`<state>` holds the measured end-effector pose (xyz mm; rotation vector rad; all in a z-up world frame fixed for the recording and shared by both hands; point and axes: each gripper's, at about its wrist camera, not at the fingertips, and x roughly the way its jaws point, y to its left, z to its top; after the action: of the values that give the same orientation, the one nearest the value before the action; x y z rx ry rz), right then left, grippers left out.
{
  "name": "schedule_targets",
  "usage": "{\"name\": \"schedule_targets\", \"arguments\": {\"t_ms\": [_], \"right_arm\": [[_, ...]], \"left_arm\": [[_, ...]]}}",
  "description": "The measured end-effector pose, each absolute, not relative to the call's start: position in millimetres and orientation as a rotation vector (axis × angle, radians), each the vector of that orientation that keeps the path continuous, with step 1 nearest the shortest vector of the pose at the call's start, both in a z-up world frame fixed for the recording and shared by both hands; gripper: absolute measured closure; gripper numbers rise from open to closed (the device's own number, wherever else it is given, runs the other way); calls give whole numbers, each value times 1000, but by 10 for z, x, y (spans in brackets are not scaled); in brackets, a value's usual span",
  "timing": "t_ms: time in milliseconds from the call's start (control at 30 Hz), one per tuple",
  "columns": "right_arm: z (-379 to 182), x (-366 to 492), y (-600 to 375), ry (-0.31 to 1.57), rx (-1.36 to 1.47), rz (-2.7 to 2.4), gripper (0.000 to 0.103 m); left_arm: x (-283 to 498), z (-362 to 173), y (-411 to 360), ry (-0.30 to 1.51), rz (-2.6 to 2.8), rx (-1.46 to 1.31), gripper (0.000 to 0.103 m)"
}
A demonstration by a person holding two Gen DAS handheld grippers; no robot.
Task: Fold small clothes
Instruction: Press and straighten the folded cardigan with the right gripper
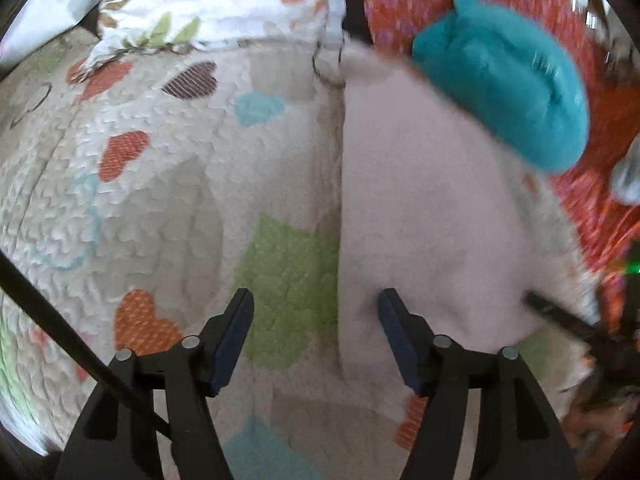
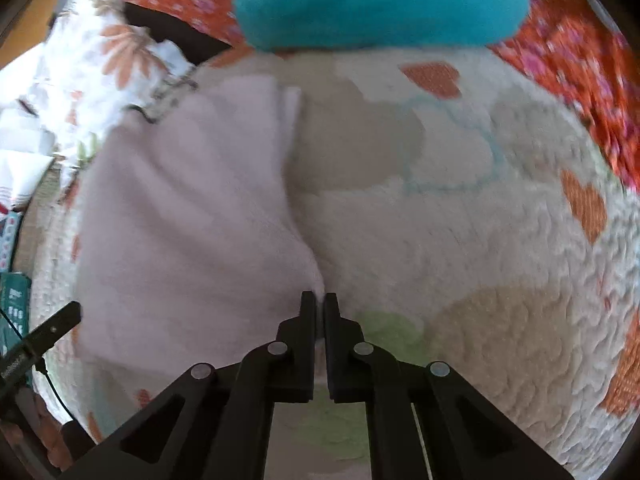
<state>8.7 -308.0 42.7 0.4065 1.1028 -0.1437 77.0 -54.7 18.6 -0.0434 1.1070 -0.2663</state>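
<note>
A pale pink cloth [image 1: 424, 208] lies flat on a quilted bedspread with heart patches [image 1: 160, 200]. My left gripper [image 1: 316, 300] is open and empty, straddling the cloth's left edge just above it. In the right wrist view my right gripper [image 2: 319, 300] is shut on the near right corner of the pink cloth [image 2: 184, 216], which spreads away to the left. The tip of the left gripper [image 2: 60, 322] shows at the left edge of that view, and the right gripper's tip [image 1: 560, 314] shows at the right of the left wrist view.
A teal folded garment [image 1: 504, 92] lies at the far end of the pink cloth, also seen in the right wrist view [image 2: 380, 0]. An orange floral fabric [image 1: 580, 208] lies behind it and to the right. A white floral pillow [image 1: 224, 4] lies at the far left.
</note>
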Motion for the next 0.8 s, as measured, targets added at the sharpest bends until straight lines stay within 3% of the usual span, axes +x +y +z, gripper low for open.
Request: {"name": "schedule_targets", "arguments": {"t_ms": [67,233,367,600,800], "right_arm": [[488,79,-3109,1095,415,-147,98],[1148,64,-2934,918,320,-130,91],[1340,452,-2507,918,303,46,91],[931,1584,-1780,1029,309,211,92],[351,2382,-1687,1148,228,13,90]], "left_arm": [[778,56,-579,1112,-259,-18,31],[669,150,-376,1095,-290,-99,31],[508,165,-201,1043,-299,-177,30],[355,172,-91,889,-330,-188,30],[352,146,-76,869,-377,-191,29]]}}
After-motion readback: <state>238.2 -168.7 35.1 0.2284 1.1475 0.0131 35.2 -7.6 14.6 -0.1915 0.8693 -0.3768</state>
